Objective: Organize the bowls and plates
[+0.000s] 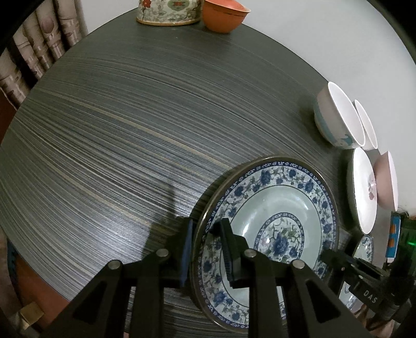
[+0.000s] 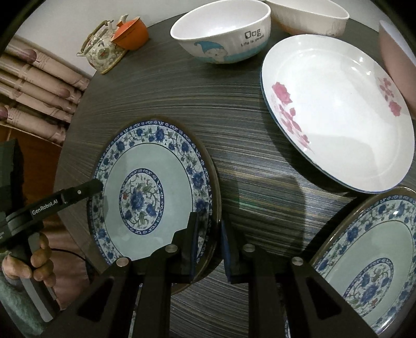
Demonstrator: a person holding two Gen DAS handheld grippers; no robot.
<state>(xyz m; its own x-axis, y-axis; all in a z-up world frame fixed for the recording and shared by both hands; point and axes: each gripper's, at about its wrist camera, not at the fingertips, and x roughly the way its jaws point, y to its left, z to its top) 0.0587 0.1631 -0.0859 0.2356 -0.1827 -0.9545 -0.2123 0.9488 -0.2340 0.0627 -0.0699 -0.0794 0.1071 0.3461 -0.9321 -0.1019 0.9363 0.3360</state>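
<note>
A blue floral plate [image 1: 270,208] lies on the dark round table [image 1: 117,130]. My left gripper [image 1: 205,228] is shut on its left rim, one finger over the rim and one under. In the right wrist view the same plate [image 2: 153,187] has my right gripper [image 2: 209,221] shut on its right rim, and the left gripper's finger [image 2: 83,188] touches its left rim. A second blue floral plate [image 2: 369,260] lies at the lower right. A white plate with pink flowers [image 2: 338,109] lies beyond it.
A white cartoon bowl [image 2: 221,33], another white bowl [image 2: 312,15] and a pink bowl [image 2: 395,57] stand at the back. A floral teapot [image 2: 104,49] and an orange bowl [image 2: 130,31] sit at the far edge. Curtains [image 2: 33,85] hang beyond the table.
</note>
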